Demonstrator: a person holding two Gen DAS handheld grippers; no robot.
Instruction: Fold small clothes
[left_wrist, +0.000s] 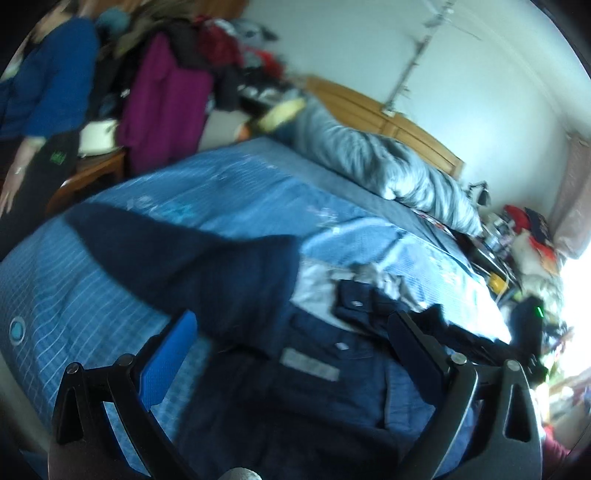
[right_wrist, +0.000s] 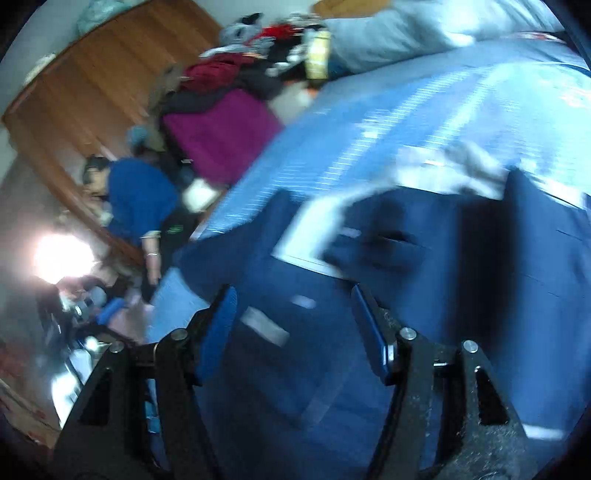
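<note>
A dark navy garment (left_wrist: 280, 354) with pockets and small white labels lies spread on the blue checked bed cover (left_wrist: 92, 295). One long navy part (left_wrist: 192, 254) stretches away to the left. My left gripper (left_wrist: 291, 332) hovers just above it, open, with nothing between its blue pads. In the right wrist view the same navy garment (right_wrist: 424, 266) fills the foreground, blurred. My right gripper (right_wrist: 295, 314) is open over it, fingers apart, holding nothing. A pale grey cloth (left_wrist: 373, 277) lies crumpled just beyond the garment.
A rumpled grey duvet (left_wrist: 376, 162) lies at the wooden headboard (left_wrist: 388, 114). A person in a blue top (left_wrist: 44, 88) stands left of the bed beside a heap of clothes with a purple jacket (left_wrist: 162, 107). Clutter (left_wrist: 528, 236) crowds the right side.
</note>
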